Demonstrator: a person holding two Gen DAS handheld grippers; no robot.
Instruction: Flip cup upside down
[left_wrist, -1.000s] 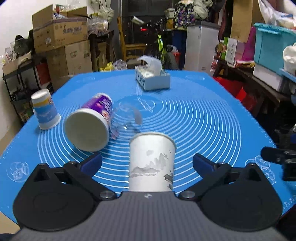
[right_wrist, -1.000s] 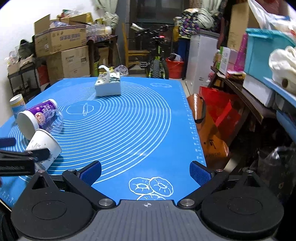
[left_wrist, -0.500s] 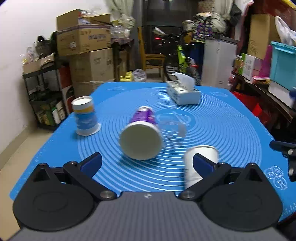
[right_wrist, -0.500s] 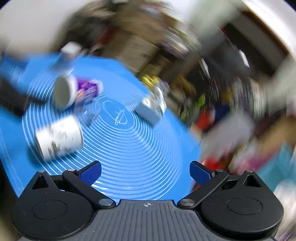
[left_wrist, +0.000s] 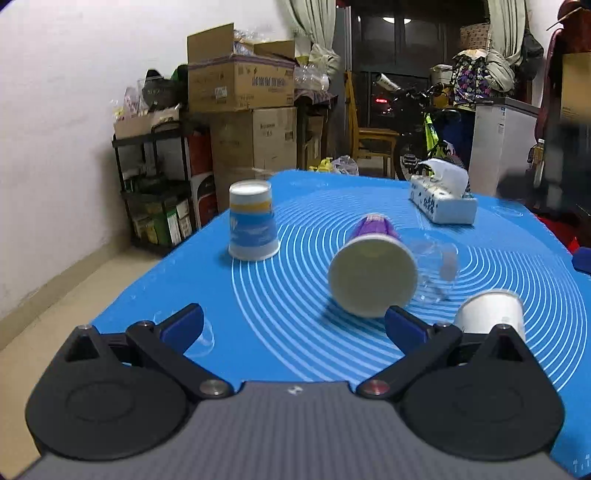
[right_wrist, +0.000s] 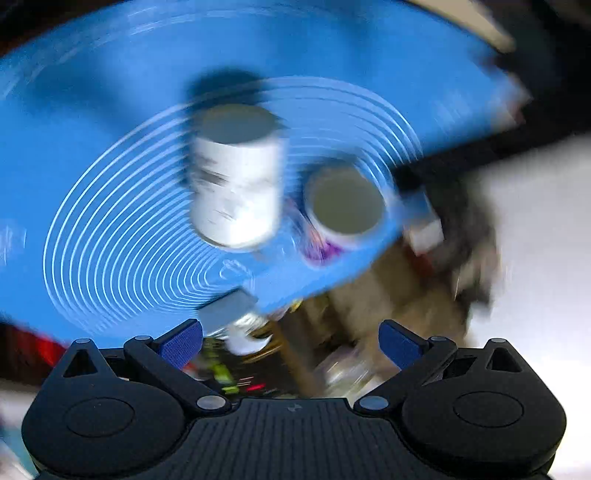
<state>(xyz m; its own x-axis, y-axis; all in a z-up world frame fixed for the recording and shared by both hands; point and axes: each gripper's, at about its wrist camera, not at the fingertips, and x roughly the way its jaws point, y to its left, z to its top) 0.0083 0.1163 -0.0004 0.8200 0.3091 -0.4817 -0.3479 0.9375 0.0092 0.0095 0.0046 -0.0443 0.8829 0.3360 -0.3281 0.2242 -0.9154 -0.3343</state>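
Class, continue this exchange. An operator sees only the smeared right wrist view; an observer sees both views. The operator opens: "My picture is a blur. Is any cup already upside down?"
Observer: Yes. The blue-and-yellow cup stands mouth down on the left part of the mat.
Operator: Is anything next to the purple cup?
Observer: A clear plastic cup lies on its side just right of it; I cannot tell whether they touch.
Operator: Is the left claw holding something?
Observer: No, it is open with nothing between its fingers; the white cup sits to its right.

Both low views sharing blue mat (left_wrist: 295, 325).
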